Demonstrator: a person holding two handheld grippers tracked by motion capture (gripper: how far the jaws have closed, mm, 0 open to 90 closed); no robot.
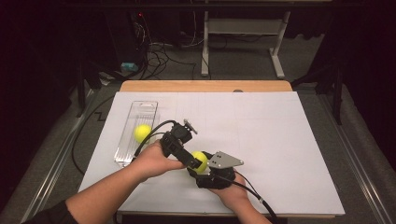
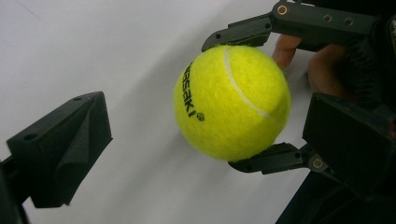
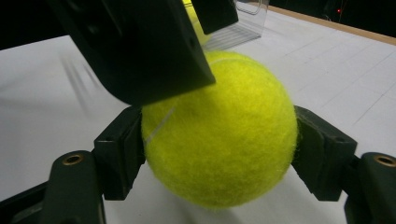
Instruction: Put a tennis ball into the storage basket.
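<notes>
Yellow-green felt, fuzzy, crossed by a curved white seam, with black lettering on one side: tennis ball (image 3: 219, 135), round and undented. Held above the white sheet (image 1: 280, 140) near the table's front edge, low centre in the high view, just between the two hands. Clamped at opposite sides by the black pads of the right gripper (image 3: 219, 154), jaws closed tight on the felt, one pad at each flank in the right gripper view. Seen again from the left gripper view as the same ball (image 2: 232, 101) pinched between two slim black fingers, with fingertips of the right hand (image 2: 322, 70) behind.

Left gripper (image 2: 205, 140) spread wide, jaws apart on either side of the ball; one broad pad far off at the left, the other close at the right, neither visibly pressing on the felt. From the right gripper view, one of its black jaws looming over the ball's upper left, touching or just clear, cannot tell which.

Farther out, to the left on the sheet: clear plastic tray (image 1: 140, 109), long and narrow, lying flat, with a second yellow ball (image 1: 142, 133) resting inside near its nearer end. Beyond the sheet, a wooden table edge (image 1: 205, 86).
</notes>
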